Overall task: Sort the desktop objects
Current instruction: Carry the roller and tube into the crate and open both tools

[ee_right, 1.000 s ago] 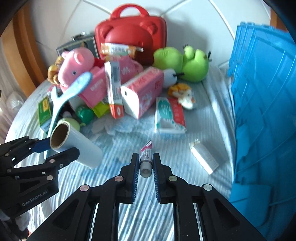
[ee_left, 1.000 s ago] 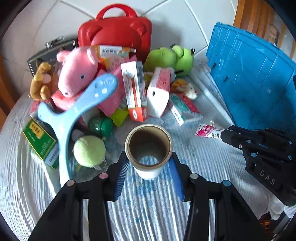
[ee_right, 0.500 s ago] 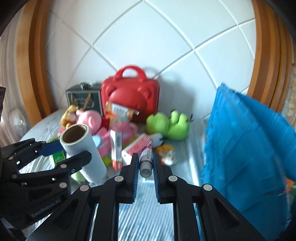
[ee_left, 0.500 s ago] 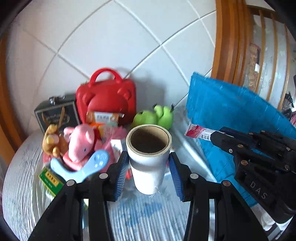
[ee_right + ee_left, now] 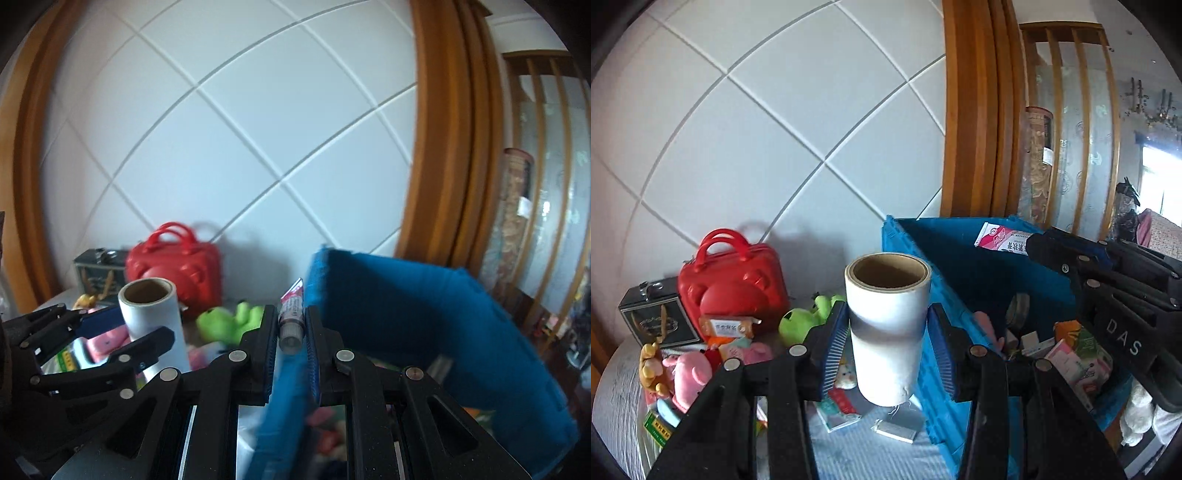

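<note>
We see a white tiled wall (image 5: 798, 147) behind the scene, with a wooden frame (image 5: 975, 110) at its two o'clock side. Below it, the blue crate (image 5: 960, 254) stands at three o'clock of the table (image 5: 617, 391), open at the top and already holding boxes and packets; in the right wrist view its near wall is motion-blurred. At nine o'clock of the crate we note the remaining pile: a red bear-shaped case (image 5: 731, 284) against the wall, a dark box (image 5: 653, 317) just beside it at nine o'clock, a green plush (image 5: 805, 317) at its four o'clock, and a pink plush (image 5: 690, 373) nearer the camera. The left gripper (image 5: 888, 332) is clenched on a white roll (image 5: 888, 325) with a cardboard core, held upright above the table, just at nine o'clock of the crate's near wall; both ribbed pads press its sides. The right gripper (image 5: 291, 332) is clamped tight on a small pink-and-white tube (image 5: 291, 314), cap toward the camera, its crimped tail pointing to twelve o'clock; in the left wrist view that tube (image 5: 1001, 240) hangs above the crate's open top.
</note>
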### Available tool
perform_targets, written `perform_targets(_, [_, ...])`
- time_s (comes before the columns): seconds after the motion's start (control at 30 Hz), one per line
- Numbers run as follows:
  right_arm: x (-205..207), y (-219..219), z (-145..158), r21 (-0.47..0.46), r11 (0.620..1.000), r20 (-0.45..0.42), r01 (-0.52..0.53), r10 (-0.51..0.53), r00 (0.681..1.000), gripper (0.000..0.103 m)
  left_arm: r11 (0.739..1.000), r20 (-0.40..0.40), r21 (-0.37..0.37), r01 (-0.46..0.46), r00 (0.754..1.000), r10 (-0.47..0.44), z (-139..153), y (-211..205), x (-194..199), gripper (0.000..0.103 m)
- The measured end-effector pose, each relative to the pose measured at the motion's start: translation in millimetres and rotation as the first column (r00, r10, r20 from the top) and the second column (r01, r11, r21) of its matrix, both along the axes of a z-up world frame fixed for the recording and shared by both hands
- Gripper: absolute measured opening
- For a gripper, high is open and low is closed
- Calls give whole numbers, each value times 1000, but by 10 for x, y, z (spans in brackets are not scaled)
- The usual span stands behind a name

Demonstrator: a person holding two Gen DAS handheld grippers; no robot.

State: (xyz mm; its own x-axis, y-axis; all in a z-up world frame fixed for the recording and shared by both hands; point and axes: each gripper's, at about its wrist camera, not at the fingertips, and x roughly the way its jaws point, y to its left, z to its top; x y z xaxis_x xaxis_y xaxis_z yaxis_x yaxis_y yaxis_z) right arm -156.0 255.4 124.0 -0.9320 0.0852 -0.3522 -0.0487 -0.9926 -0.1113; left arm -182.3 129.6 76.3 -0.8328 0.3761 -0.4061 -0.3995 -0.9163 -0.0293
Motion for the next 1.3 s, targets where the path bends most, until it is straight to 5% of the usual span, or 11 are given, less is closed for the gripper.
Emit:
perform_targets(0.3, [-275, 1127, 81, 23, 988, 63, 153, -154, 986, 15, 992, -9, -33, 120, 993, -120, 351, 1231, -250, 44])
perform_targets(0.6, [-575, 1868, -215, 19, 971, 170, 239, -239, 956, 15, 978, 119, -112, 176, 980, -162, 66, 2186, -682, 44])
perform_targets(0.8, [-774, 2102, -351, 21, 968, 219, 252, -250, 943, 15, 966, 177, -173, 192, 971, -162, -158, 2399, -802, 44])
perform_targets(0.93, [-923, 2212, -493, -25, 971, 254, 236, -222, 941, 15, 960, 208, -213, 181, 969, -136, -313, 2409, -843, 72])
perform_targets(1.3, [-1050, 2226, -697, -15, 970, 318, 242, -225, 921, 15, 953, 268, -226, 201, 954, -137, -466, 2396, -883, 73])
